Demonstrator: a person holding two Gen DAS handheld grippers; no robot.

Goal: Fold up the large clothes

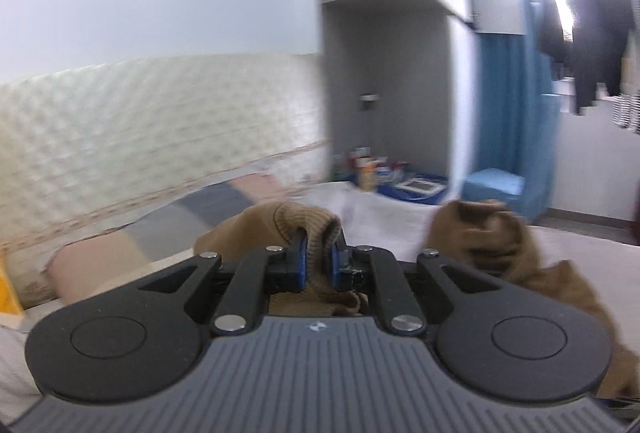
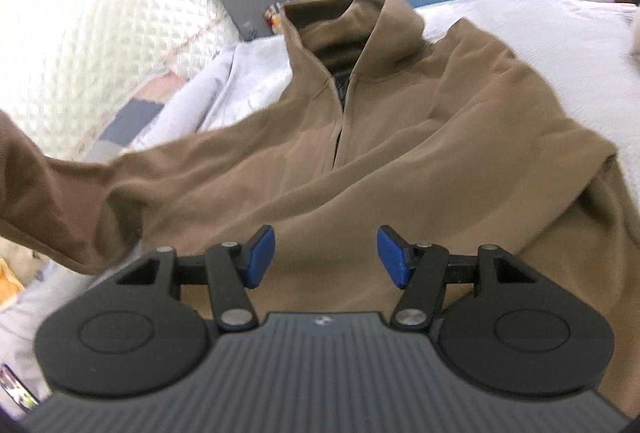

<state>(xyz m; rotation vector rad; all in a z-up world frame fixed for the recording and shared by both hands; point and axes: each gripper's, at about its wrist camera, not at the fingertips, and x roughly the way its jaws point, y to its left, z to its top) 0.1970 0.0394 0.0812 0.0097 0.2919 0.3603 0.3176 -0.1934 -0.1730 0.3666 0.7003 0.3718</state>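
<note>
A large brown zip-up jacket point(image 2: 400, 137) lies face up on the white bed point(image 2: 540, 33), collar at the far end. Its left sleeve point(image 2: 60, 193) is lifted off the bed toward the left. My left gripper point(image 1: 318, 257) is shut on the ribbed cuff point(image 1: 308, 225) of that sleeve and holds it in the air. More brown cloth point(image 1: 492, 237) shows bunched to the right in the left wrist view. My right gripper point(image 2: 324, 257) is open and empty, just above the lower front of the jacket.
A quilted cream headboard point(image 1: 140, 121) runs along the left. A checked pillow point(image 1: 192, 217) lies below it. A cluttered bedside stand point(image 1: 384, 173) and blue curtain point(image 1: 516, 105) are at the far end. Dark clothes point(image 1: 596, 25) hang by the window.
</note>
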